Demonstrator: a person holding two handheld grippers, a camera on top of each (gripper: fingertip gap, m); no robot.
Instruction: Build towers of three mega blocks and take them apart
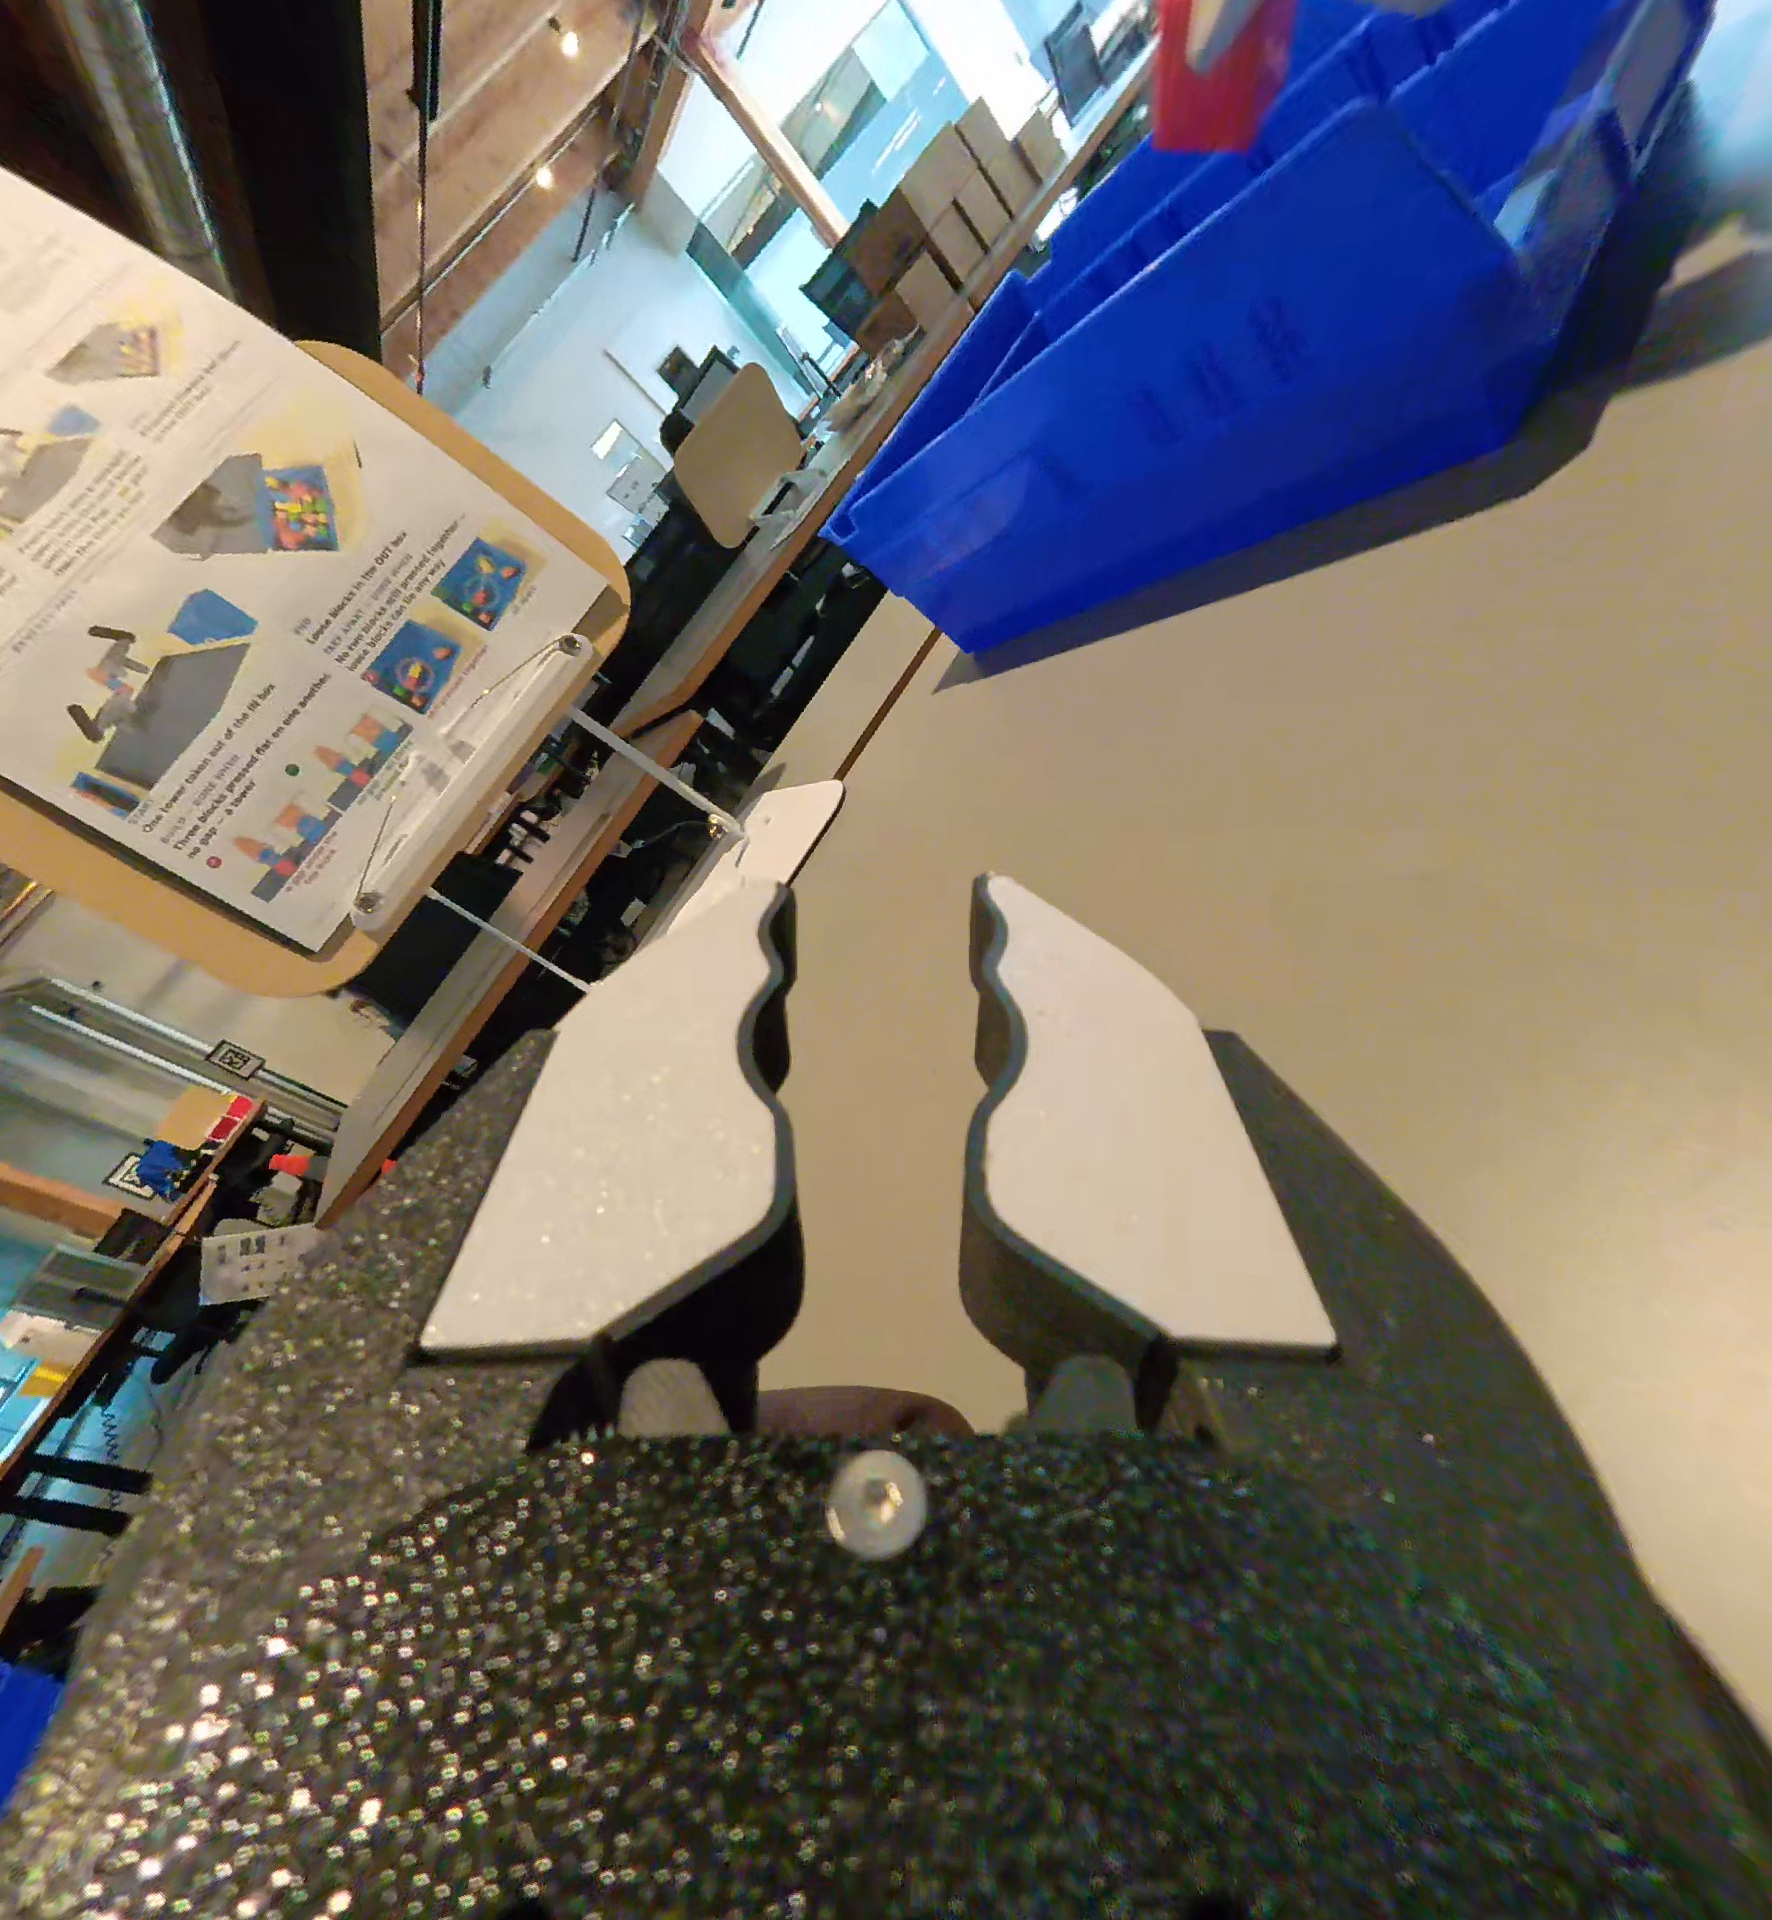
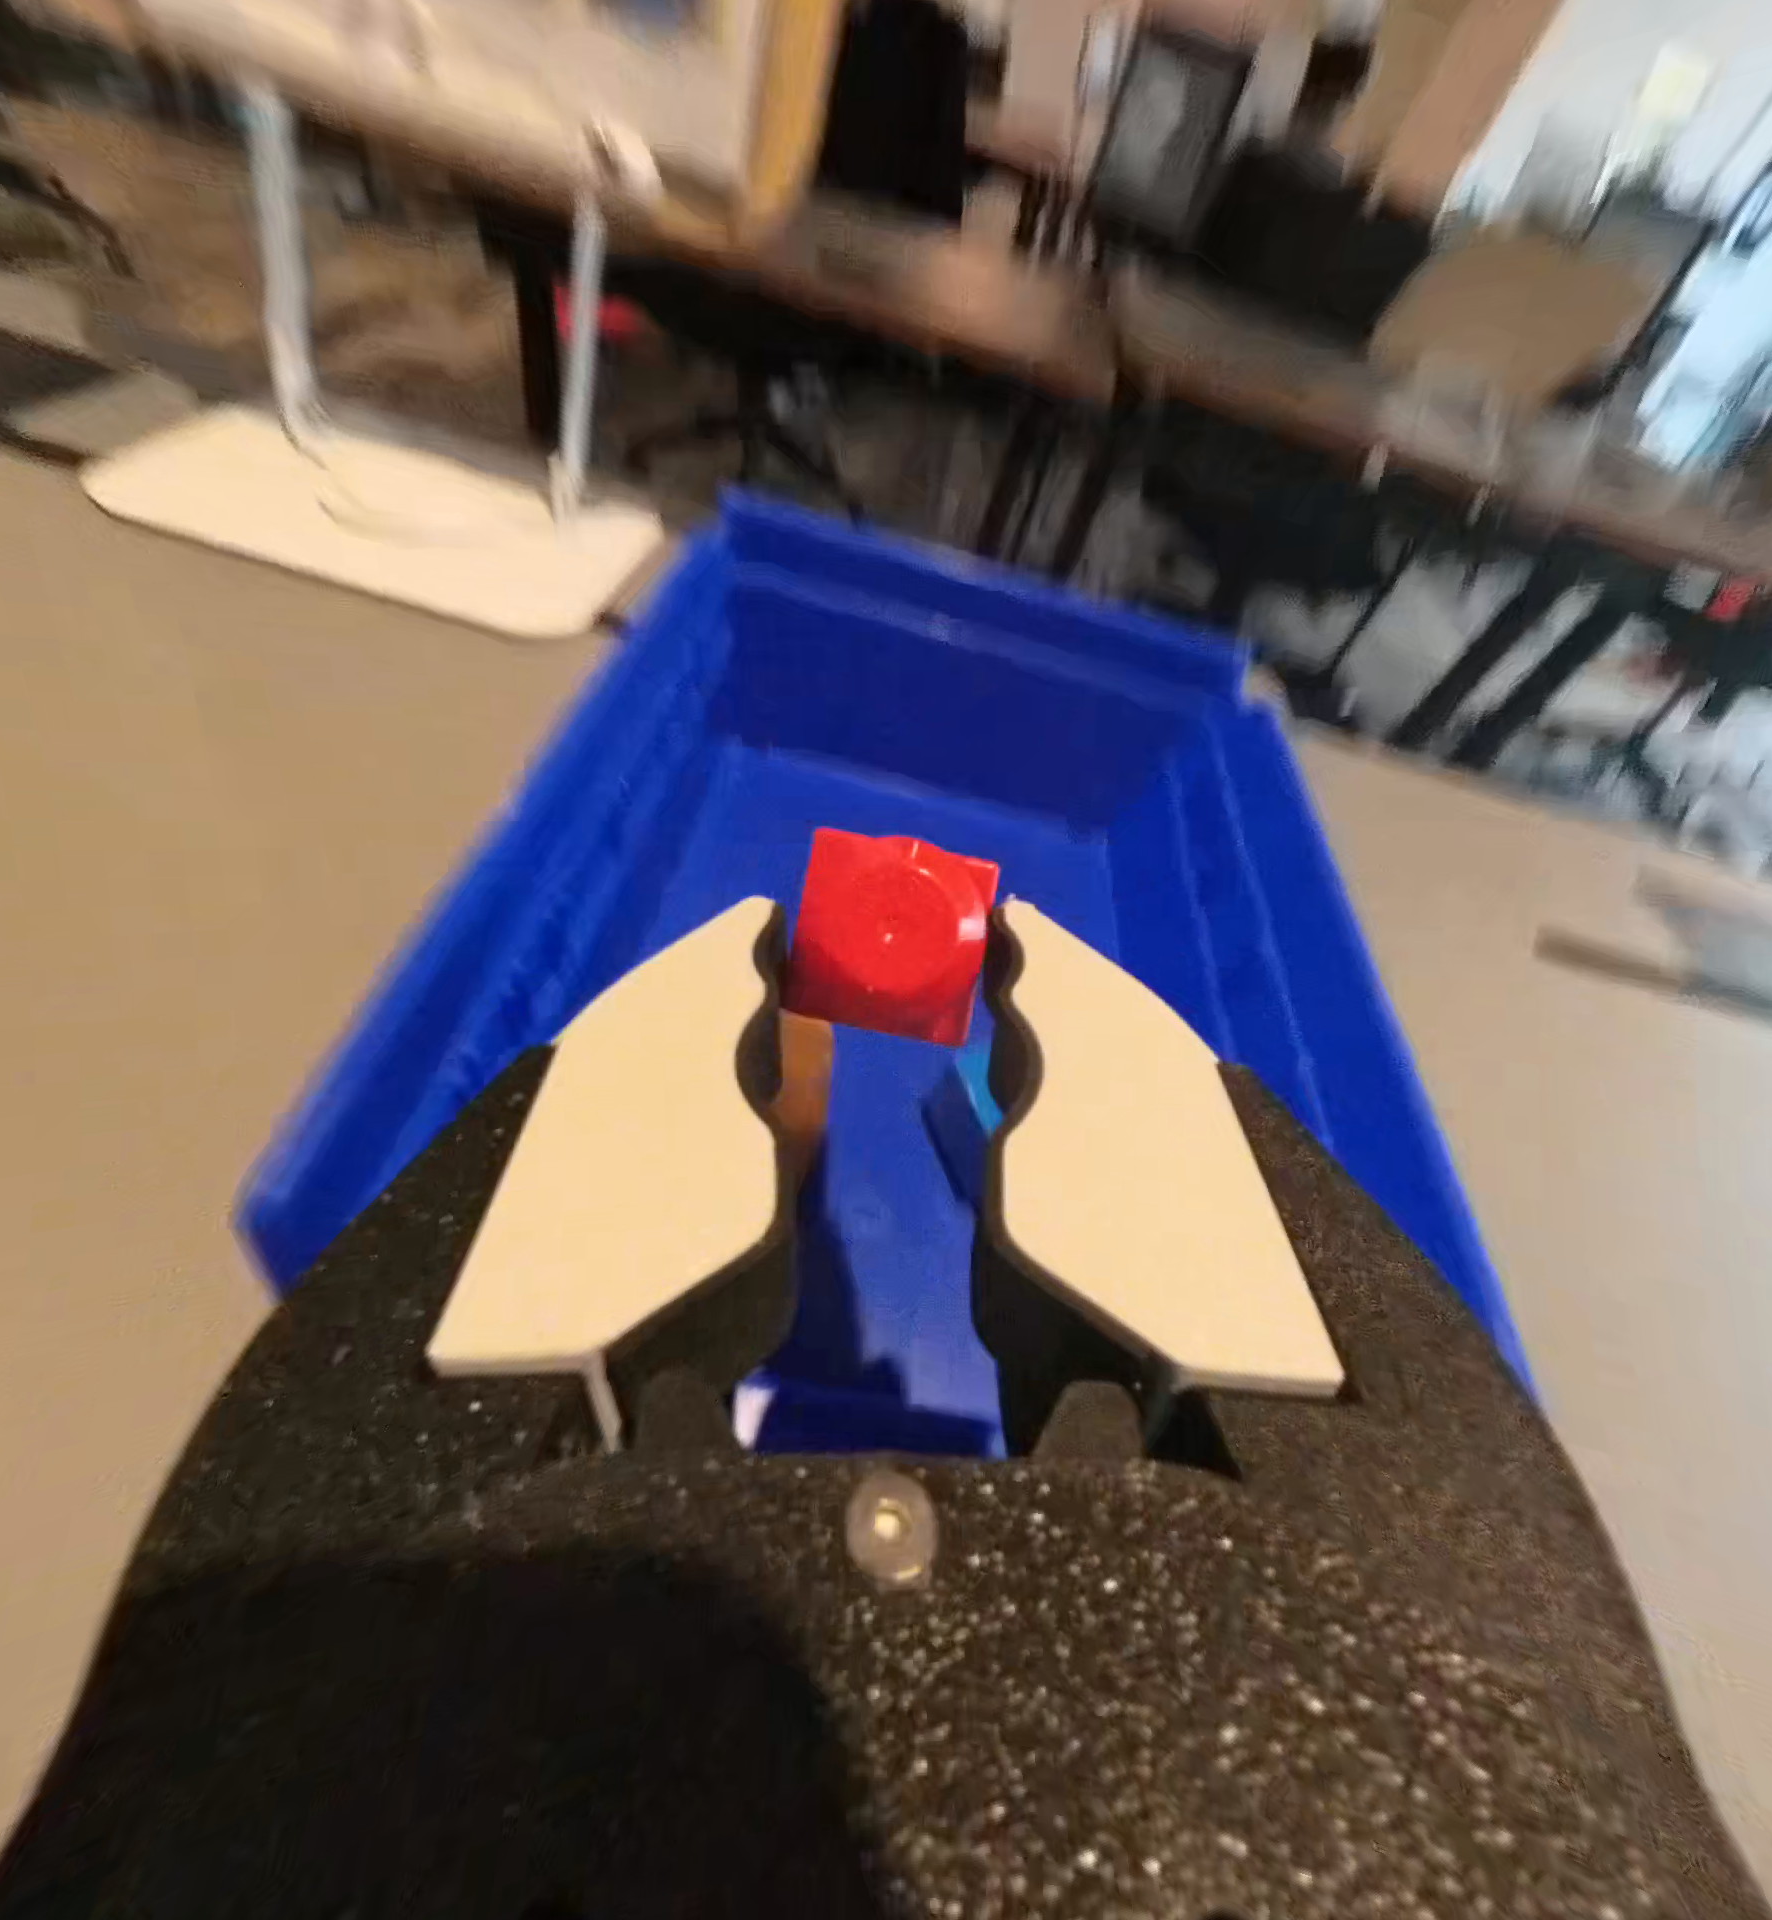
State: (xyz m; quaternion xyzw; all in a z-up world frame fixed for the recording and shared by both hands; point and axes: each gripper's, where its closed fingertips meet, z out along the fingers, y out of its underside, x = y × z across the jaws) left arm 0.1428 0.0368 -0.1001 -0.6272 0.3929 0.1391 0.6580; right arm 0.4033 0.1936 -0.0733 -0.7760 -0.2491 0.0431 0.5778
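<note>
Your left wrist camera sits just behind its own pale-padded black gripper (image 1: 882,914), low over the bare beige tabletop (image 1: 1381,1039) and rolled hard to one side, so the room tilts. It faces the far table edge, with the row of blue plastic bins (image 1: 1225,395) up right and a laminated instruction sheet on a wooden board (image 1: 238,582) at left. Your right wrist camera looks forward and down along its gripper (image 2: 892,914), close above one open blue plastic bin (image 2: 570,862); its background is blurred. Both views share the tabletop, the bins and a red block (image 1: 1220,73) (image 2: 887,930).
</note>
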